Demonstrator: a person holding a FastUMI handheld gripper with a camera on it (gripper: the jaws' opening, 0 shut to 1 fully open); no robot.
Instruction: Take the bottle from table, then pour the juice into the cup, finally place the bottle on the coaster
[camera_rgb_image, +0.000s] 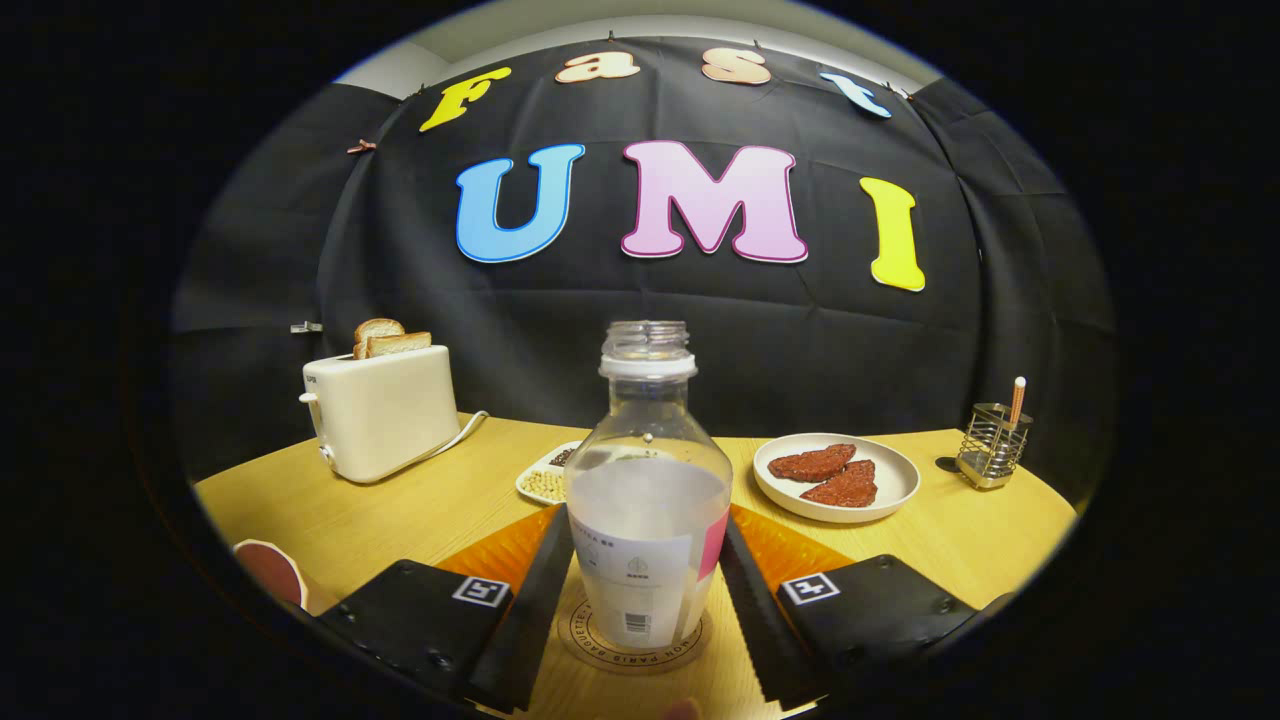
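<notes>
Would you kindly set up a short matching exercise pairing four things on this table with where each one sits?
Things:
1. bottle
2. bread slices
3. brown patties
4. stick

Places:
A. in the wire holder
B. on the white plate
C. on the round coaster, between the fingers of the claw
D. in the toaster

Pairs: 1-C, 2-D, 3-B, 4-A

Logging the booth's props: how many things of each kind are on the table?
Bottle between the gripper fingers, on the coaster: 1
Coaster: 1
Toaster: 1
Plate of meat: 1
Snack tray: 1
Wire holder: 1
Total: 6
</notes>
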